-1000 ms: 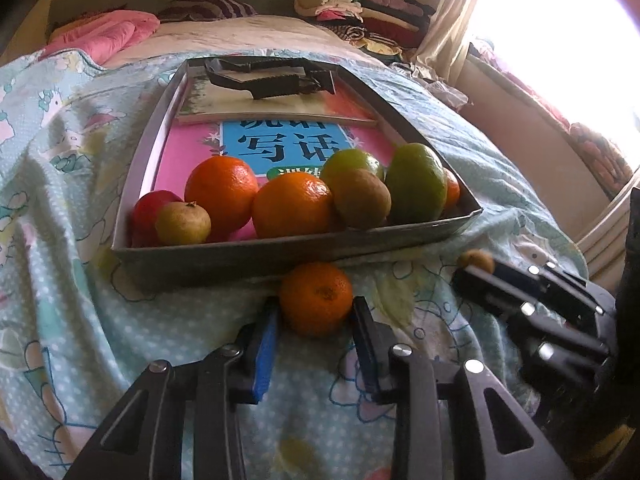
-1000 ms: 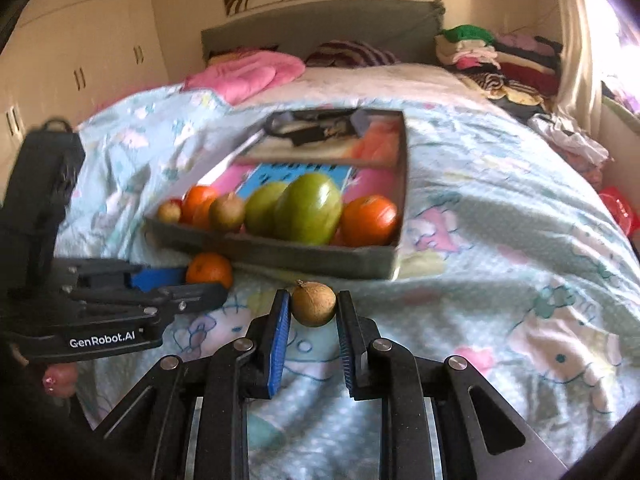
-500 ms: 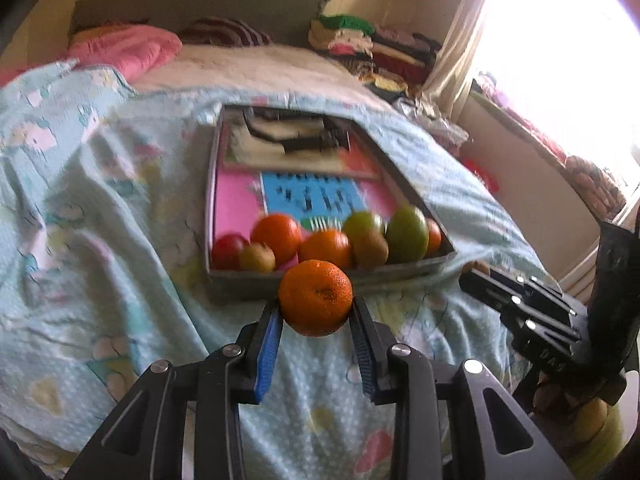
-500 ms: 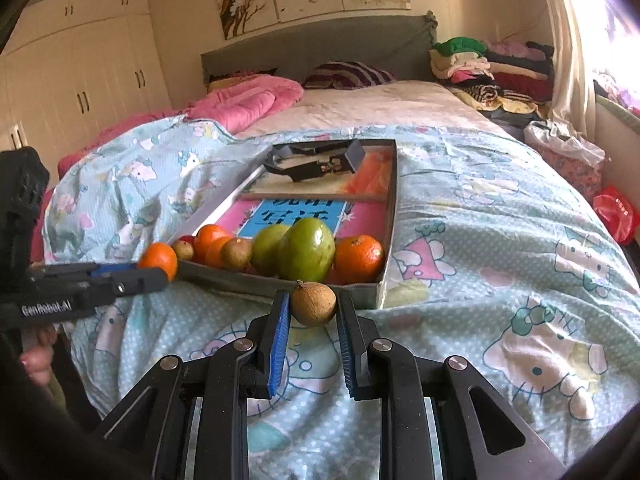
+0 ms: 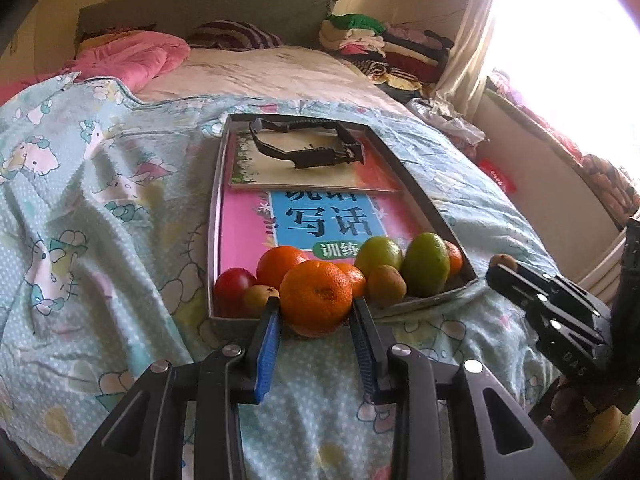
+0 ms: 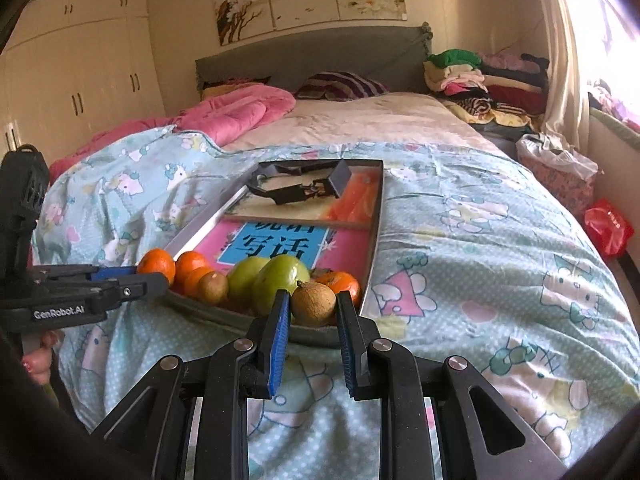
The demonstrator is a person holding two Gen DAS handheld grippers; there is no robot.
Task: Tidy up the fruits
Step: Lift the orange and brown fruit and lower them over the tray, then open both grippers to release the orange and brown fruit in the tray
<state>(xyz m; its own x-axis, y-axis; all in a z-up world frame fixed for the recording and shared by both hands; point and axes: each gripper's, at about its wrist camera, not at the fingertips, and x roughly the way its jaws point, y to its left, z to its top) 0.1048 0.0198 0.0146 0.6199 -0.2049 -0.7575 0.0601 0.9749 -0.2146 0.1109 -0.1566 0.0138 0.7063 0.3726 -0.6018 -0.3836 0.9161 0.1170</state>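
While both grippers hover above the tray's (image 5: pixel 214 216) near edge on a quilted bed, the left gripper (image 5: pixel 316 312) clamps an orange mandarin (image 5: pixel 316 298) across its widest part, and the right gripper (image 6: pixel 312 306) pinches a small brown fruit (image 6: pixel 313 304) the same way. Both fruits look light, round and apt to roll; the mandarin seems soft-skinned, so a gentle squeeze at the middle suits it. Compared with a second ago, both fruits have risen off the quilt and moved toward the tray's fruit pile.
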